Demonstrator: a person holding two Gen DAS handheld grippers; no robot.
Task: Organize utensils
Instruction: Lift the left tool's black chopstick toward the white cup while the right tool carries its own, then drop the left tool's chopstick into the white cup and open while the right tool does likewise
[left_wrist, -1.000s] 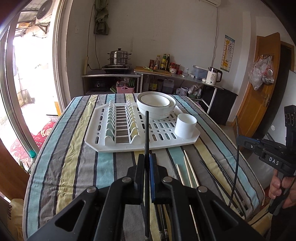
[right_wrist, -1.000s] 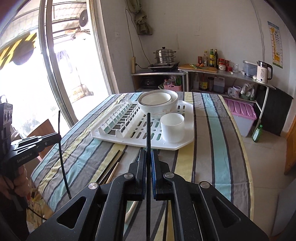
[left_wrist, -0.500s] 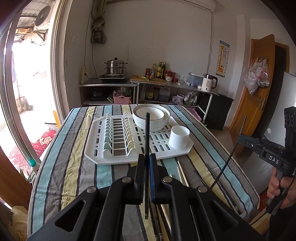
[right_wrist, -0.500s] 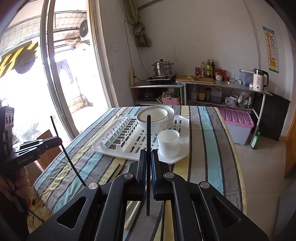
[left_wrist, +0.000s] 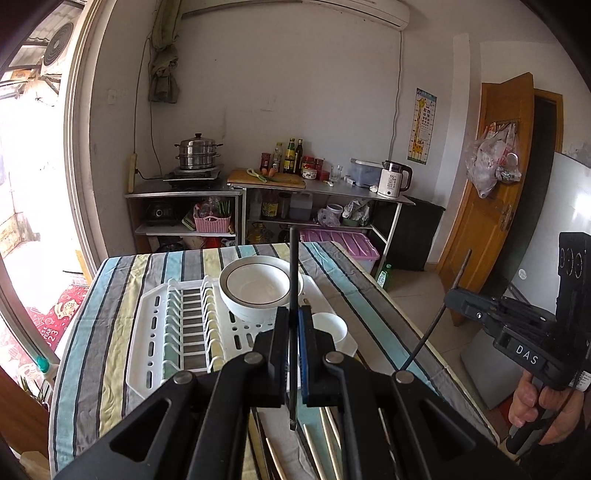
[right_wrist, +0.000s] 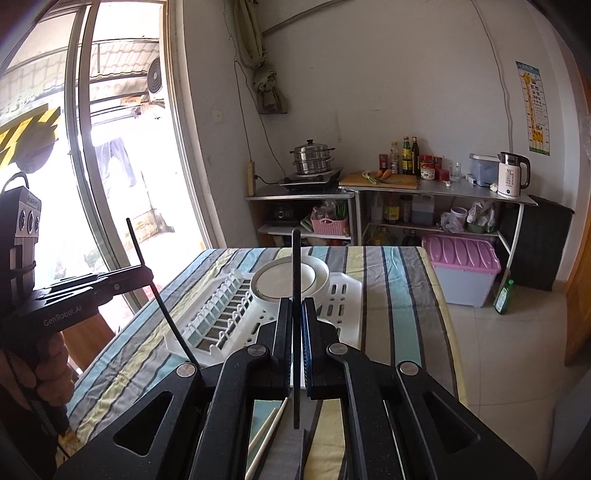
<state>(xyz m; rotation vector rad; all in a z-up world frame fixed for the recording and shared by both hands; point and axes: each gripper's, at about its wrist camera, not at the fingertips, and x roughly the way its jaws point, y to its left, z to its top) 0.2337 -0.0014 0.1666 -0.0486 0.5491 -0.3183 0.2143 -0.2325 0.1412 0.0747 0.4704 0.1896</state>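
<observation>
Both grippers tilt down over table: left gripper (left_wrist: 293, 325) & right gripper (right_wrist: 295, 317) each clamped on a black chopstick (left_wrist: 293, 295), upright. White rack (left_wrist: 155, 332) holds stacked bowls (left_wrist: 255, 291) + cup (left_wrist: 330, 326).

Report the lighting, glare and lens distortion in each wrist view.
Left wrist view: even indoor light, sharp; the window at left is blown out white; fisheye bends the door and darkens the corners. Right wrist view: the glass door is overexposed, the hand beside it is in shadow, and the striped table curves.
</observation>
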